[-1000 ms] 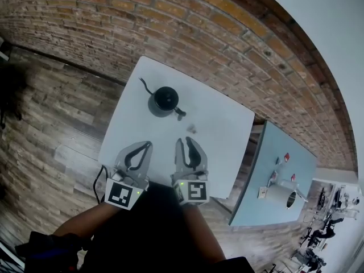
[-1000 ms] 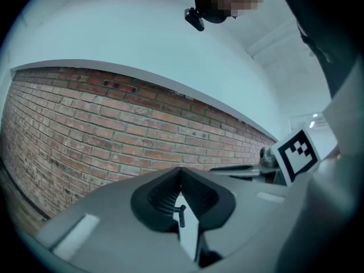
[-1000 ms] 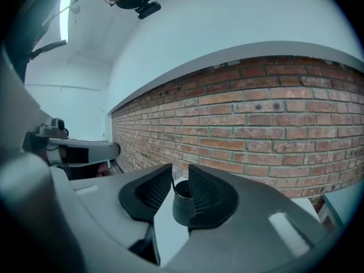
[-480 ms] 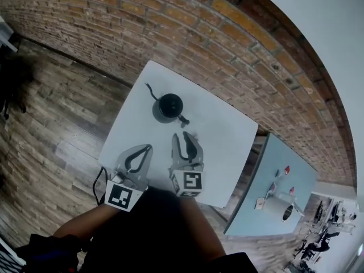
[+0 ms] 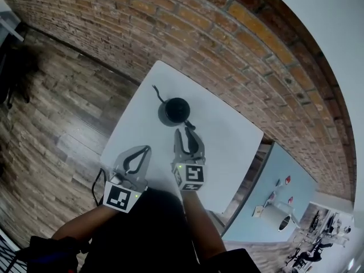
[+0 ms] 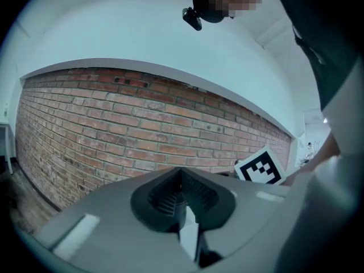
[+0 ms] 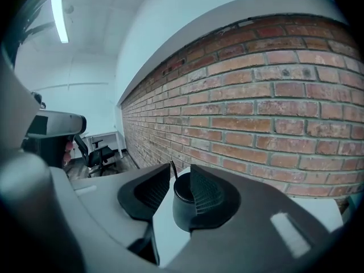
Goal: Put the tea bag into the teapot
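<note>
This is an office or lab workroom rather than a home. A bare brick wall (image 5: 227, 33) runs ahead of the tongs. A wood-plank floor (image 5: 62, 118) lies left of the left tongs (image 5: 147, 150). Further left along the wall, a swivel chair (image 7: 101, 152) sits by a desk (image 7: 105, 136). Right of the right tongs (image 5: 187, 133) stands a pale blue table (image 5: 259, 189). A strip light (image 7: 58, 19) hangs overhead.

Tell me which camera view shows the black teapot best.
The head view: it shows the whole teapot from above, standing on the white table. The right gripper view shows it closer, but one jaw hides part of it. The left gripper view shows none of it.
</note>
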